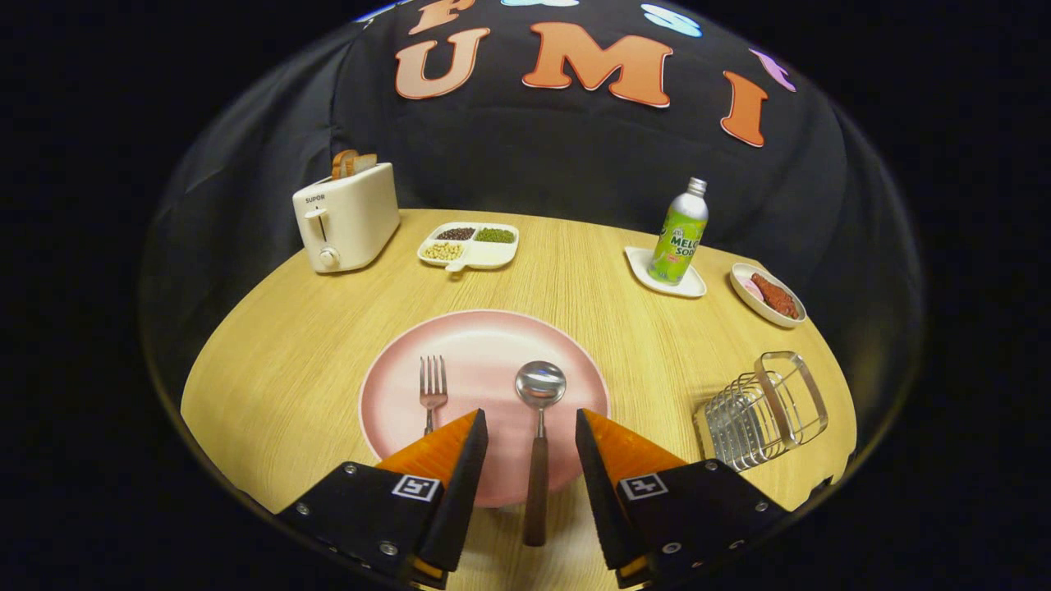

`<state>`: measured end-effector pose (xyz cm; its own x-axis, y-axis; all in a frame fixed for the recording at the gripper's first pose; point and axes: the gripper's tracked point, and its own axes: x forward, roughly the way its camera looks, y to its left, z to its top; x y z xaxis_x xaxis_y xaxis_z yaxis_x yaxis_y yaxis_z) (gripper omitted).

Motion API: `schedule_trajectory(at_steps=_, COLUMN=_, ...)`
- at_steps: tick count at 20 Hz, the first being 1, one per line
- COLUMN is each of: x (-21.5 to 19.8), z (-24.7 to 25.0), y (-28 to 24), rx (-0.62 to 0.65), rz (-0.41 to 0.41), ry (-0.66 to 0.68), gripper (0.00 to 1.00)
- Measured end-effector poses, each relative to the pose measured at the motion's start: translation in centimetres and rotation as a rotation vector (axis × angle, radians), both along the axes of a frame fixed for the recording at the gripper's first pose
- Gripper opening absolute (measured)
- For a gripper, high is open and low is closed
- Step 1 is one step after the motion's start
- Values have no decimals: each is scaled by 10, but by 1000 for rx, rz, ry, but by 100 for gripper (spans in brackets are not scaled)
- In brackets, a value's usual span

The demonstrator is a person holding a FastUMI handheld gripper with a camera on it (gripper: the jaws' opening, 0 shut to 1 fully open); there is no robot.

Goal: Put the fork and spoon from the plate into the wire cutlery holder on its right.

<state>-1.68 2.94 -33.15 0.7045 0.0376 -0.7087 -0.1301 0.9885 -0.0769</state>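
Note:
A pink plate [484, 345] lies on the round wooden table just ahead of my fingers. On it rest a fork [432, 386], tines pointing away, and a spoon [539, 427] with a dark wooden handle that runs back off the plate's near rim. My gripper [531, 420] is open, above the plate's near edge. The spoon's handle lies in the gap between the two fingers, touching neither. The fork's handle is hidden behind the left finger. The wire cutlery holder [768, 410] stands upright to the right of the plate, beside the right finger.
At the back of the table stand a white toaster [345, 217] with bread, a divided dish of beans [470, 245], a green soda bottle [678, 234] on a small white tray, and a small dish of food [768, 295]. The table's [271, 361] rim curves close behind the holder.

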Motion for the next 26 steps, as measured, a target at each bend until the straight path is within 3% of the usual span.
schedule_trajectory(at_steps=13, x=4, z=-40, y=-8, rx=-92, rz=8, ry=94, gripper=30)
schedule_trajectory(at_steps=16, x=7, z=-41, y=-10, rx=-91, rz=-14, ry=98, gripper=10)
schedule_trajectory(at_steps=18, x=7, z=-39, y=-9, rx=-68, rz=-32, ry=110, gripper=4)
schedule_trajectory(at_steps=26, x=1, z=-6, y=-20, rx=-5, rz=1, ry=143, gripper=2)
